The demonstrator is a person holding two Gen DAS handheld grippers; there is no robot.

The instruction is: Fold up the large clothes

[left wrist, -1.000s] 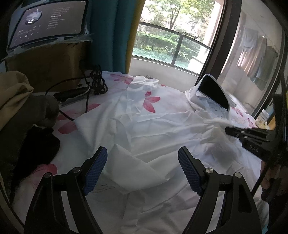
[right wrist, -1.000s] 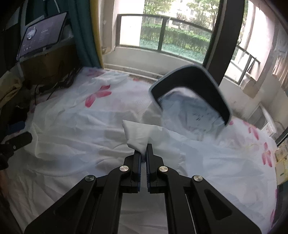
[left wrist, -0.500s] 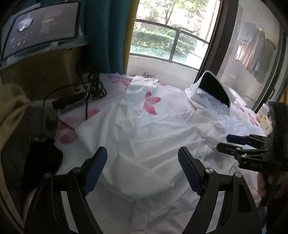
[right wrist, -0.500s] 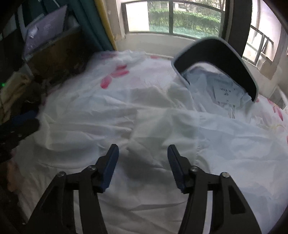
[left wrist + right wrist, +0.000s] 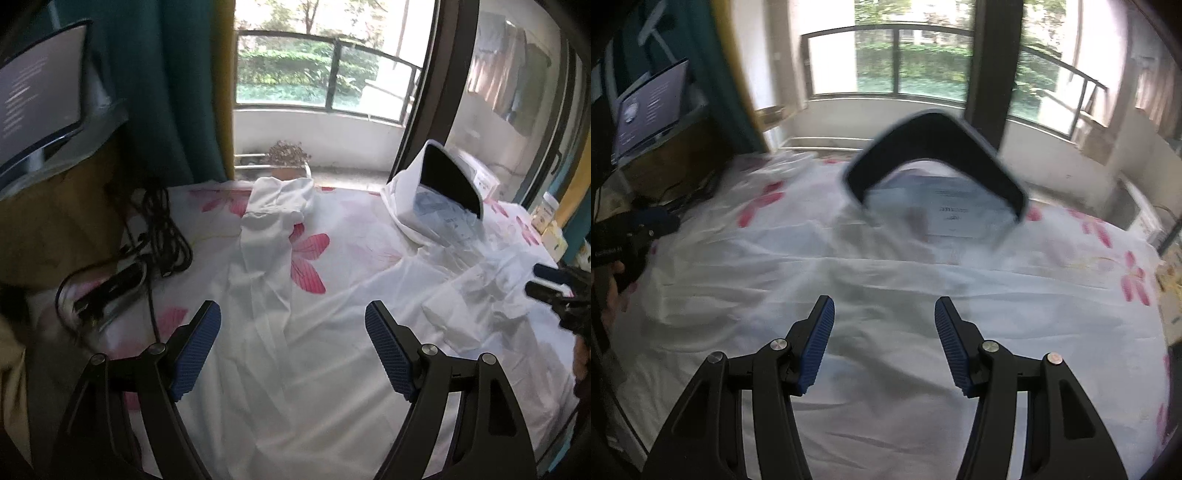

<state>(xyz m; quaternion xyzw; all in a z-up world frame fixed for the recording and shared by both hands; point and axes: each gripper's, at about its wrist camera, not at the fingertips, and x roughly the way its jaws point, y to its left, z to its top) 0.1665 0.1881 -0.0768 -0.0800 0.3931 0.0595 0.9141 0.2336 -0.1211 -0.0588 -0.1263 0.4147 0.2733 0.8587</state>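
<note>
A large white garment (image 5: pixel 332 295) lies spread over a bed with a pink-flowered sheet (image 5: pixel 310 258). One sleeve (image 5: pixel 273 206) runs toward the window. Its dark-lined collar (image 5: pixel 447 181) stands up at the far right and is blurred in the right wrist view (image 5: pixel 934 147). My left gripper (image 5: pixel 293 350) hovers open over the cloth below the sleeve, nothing between its blue pads. My right gripper (image 5: pixel 884 347) is open above the garment's body (image 5: pixel 886 280), holding nothing. Each gripper shows at the edge of the other's view: the right gripper (image 5: pixel 545 282) and the left gripper (image 5: pixel 661 223).
A monitor (image 5: pixel 37 92) stands on a brown cabinet at the left, with black cables (image 5: pixel 162 229) and a power strip (image 5: pixel 110 288) on the bed beside it. Teal curtain (image 5: pixel 166 92) and window lie beyond. Small boxes (image 5: pixel 550 229) sit at the right edge.
The right gripper was shut on a folded corner of white cloth; it let go and now stands open. Both grippers have shifted across the bed. The left stayed open.
</note>
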